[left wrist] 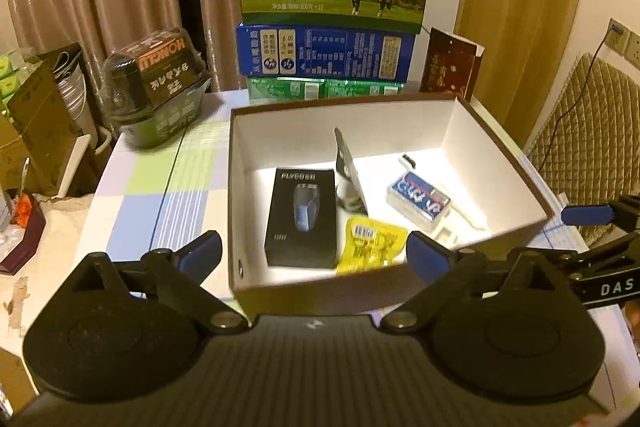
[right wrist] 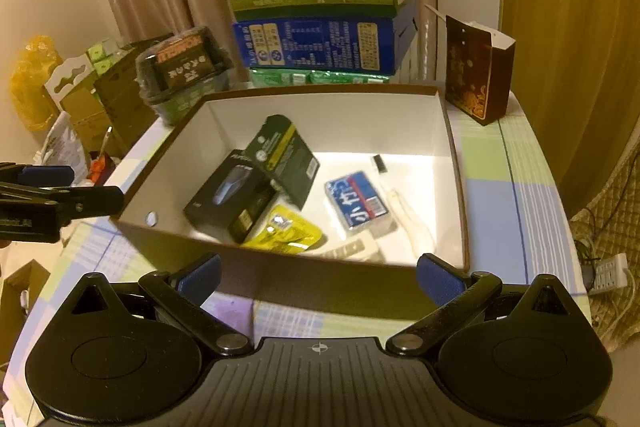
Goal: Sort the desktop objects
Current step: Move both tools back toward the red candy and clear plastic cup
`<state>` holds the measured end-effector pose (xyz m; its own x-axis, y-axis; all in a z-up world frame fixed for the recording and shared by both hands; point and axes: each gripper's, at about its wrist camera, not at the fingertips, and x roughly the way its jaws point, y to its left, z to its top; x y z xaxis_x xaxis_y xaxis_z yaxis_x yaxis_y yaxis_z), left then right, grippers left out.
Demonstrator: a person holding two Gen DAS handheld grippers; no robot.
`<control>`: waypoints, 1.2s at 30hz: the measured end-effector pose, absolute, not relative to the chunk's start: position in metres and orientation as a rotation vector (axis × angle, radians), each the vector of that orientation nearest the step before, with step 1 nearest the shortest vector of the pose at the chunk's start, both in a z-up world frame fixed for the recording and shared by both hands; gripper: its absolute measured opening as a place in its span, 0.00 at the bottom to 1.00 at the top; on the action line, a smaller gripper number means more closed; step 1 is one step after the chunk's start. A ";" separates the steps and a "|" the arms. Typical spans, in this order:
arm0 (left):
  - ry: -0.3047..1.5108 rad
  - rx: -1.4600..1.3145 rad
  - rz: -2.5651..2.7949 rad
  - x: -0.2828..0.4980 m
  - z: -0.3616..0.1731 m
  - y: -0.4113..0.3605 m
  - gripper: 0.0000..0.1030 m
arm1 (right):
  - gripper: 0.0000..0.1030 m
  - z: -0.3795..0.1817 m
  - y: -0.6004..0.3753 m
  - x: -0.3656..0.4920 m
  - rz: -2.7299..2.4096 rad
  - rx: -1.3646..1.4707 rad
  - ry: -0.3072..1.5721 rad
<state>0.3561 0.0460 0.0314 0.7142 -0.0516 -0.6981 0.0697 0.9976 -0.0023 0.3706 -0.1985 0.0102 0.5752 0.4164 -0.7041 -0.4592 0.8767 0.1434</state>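
Where packs overlap in box, yellow packet half hidden

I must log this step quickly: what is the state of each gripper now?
Left gripper: open, holding nothing.
Right gripper: open, holding nothing.

We count one open box holding two black cartons, one yellow packet, one blue pack; two tools.
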 end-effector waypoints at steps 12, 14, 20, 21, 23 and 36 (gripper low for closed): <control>0.775 0.027 -0.048 0.304 0.033 0.041 0.96 | 0.98 0.014 -0.207 0.315 0.514 -0.056 0.793; 0.775 0.021 -0.044 0.296 0.033 0.039 0.97 | 0.98 0.014 -0.212 0.307 0.520 -0.064 0.795; 0.785 -0.002 -0.002 0.264 0.034 0.031 0.97 | 0.98 0.011 -0.222 0.287 0.571 -0.116 0.815; 0.789 -0.006 0.007 0.259 0.034 0.029 0.97 | 0.98 0.011 -0.224 0.283 0.583 -0.120 0.818; 0.792 -0.008 0.025 0.248 0.034 0.025 0.97 | 0.98 0.010 -0.228 0.275 0.608 -0.127 0.820; 0.840 -0.059 0.116 0.178 0.022 0.002 0.97 | 0.98 0.003 -0.254 0.227 0.696 -0.172 0.847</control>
<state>0.1781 0.0022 0.0225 0.6612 0.0796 -0.7460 -0.1262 0.9920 -0.0060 0.2269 -0.2544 0.0026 0.4580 0.4964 -0.7374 -0.6274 0.7682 0.1275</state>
